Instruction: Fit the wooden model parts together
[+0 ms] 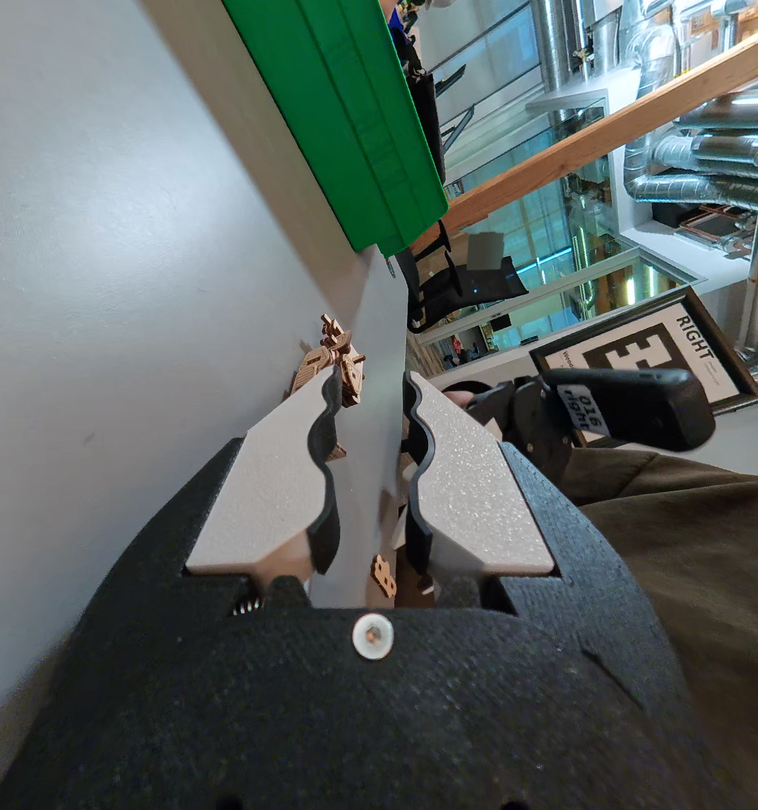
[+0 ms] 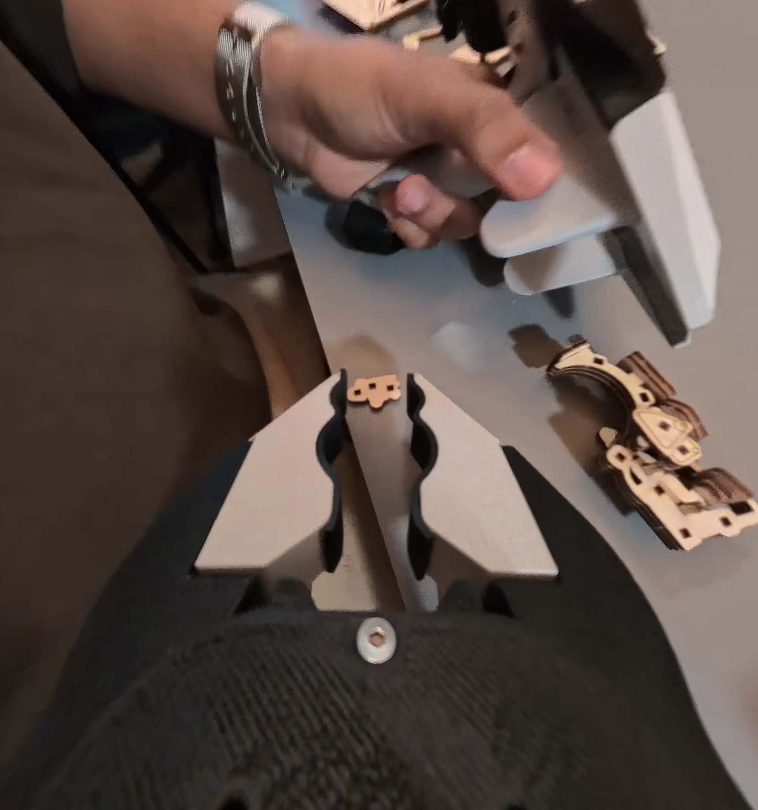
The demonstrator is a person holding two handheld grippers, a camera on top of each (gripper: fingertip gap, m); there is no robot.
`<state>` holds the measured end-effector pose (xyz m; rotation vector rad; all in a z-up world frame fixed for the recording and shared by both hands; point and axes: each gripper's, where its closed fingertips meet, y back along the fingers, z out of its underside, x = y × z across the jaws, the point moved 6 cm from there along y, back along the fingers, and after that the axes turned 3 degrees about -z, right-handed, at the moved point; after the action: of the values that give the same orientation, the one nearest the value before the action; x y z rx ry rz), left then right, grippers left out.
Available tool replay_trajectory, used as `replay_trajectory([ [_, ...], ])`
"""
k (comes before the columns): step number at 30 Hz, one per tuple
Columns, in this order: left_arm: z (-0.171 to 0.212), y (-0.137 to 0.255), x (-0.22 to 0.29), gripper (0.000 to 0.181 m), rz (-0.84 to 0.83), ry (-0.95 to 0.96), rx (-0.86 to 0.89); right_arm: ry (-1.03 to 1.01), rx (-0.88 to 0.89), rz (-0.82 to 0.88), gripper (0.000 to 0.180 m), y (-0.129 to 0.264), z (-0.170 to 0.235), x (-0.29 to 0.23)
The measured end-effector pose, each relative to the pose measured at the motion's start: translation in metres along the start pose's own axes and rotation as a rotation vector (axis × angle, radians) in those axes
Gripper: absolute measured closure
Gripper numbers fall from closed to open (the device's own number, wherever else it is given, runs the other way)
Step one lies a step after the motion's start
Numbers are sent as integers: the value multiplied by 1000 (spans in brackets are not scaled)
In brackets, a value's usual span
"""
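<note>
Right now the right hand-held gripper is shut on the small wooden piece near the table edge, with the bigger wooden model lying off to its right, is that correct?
Not quite: the right hand-held gripper is open. The small wooden piece lies on the table between its fingertips, not pinched. The right wrist view shows this. The bigger wooden model does lie off to its right.

Bare table beside wooden model

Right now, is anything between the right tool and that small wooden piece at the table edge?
Nothing visible: the small wooden piece lies bare just beyond the open right tool.
</note>
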<state>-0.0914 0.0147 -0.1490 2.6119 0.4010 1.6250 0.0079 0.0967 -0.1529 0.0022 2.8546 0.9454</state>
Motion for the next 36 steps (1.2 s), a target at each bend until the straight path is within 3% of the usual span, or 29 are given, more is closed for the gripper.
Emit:
replay_trajectory([
  [3, 0, 0, 1, 156, 0, -10, -1, 72, -88, 48, 145, -9, 7, -2],
  [8, 0, 1, 2, 157, 0, -34, 13, 45, -81, 52, 154, -9, 5, 0],
  [12, 1, -1, 8, 156, -8, -104, 0, 4, 46, 139, 154, 12, -7, 16],
  [17, 7, -6, 19, 152, 9, -183, -39, 2, 202, 380, 154, 53, -16, 43],
  [21, 16, -12, 29, 154, 100, -169, -86, 62, 262, 488, 154, 69, -21, 47],
  [23, 18, -14, 35, 167, 173, -134, -85, 92, 244, 538, 154, 71, -21, 48],
  [25, 18, -12, 43, 151, 288, -82, -72, 128, 206, 556, 154, 68, -20, 47],
  [29, 20, -15, 40, 149, 281, -41, -74, 204, 200, 540, 154, 61, -24, 39],
  [31, 21, -15, 39, 162, 270, -42, -76, 249, 201, 551, 154, 60, -27, 35],
  [32, 19, -14, 39, 177, 269, -45, -64, 269, 198, 564, 154, 60, -28, 34],
  [36, 12, -8, 39, 181, 207, -111, -13, 277, 167, 604, 154, 58, -25, 36],
])
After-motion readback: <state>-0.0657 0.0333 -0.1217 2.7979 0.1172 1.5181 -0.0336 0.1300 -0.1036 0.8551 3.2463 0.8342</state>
